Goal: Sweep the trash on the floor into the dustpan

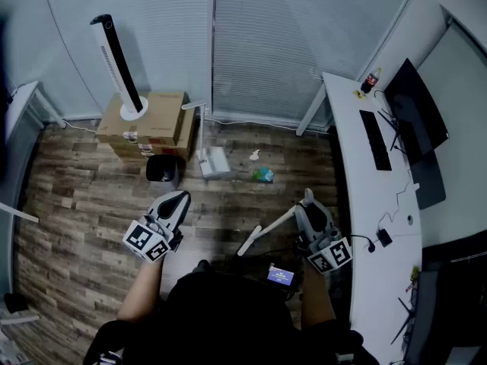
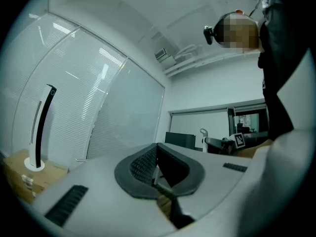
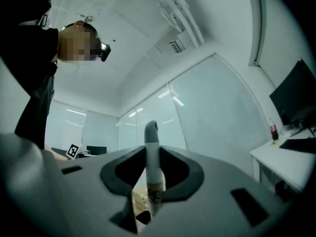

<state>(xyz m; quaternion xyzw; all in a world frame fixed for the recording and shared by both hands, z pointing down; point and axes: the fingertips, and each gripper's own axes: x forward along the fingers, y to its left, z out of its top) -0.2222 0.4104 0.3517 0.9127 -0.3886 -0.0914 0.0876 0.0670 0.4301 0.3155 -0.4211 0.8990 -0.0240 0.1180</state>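
right tongs (image 3: pixel 150 179) clamp broom handle (image 3: pixel 151 144); trash (image 1: pixel 262 175) near dustpan (image 1: pixel 216 163).

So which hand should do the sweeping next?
Right, most likely. The right hand-held gripper is shut on the white handle, and the trash lies on the floor ahead, near the dustpan. The left hand-held gripper is shut on nothing.

Office room: long white desk (image 1: pixel 359 198) carrying a monitor (image 1: pixel 415 106) and keyboard (image 1: pixel 375 139), full-height glazed walls covered by slatted blinds (image 1: pixel 266 44), wood-look floor (image 1: pixel 84 204), and a cardboard box (image 1: pixel 158 119) holding what looks like a tower fan (image 1: pixel 118 61).
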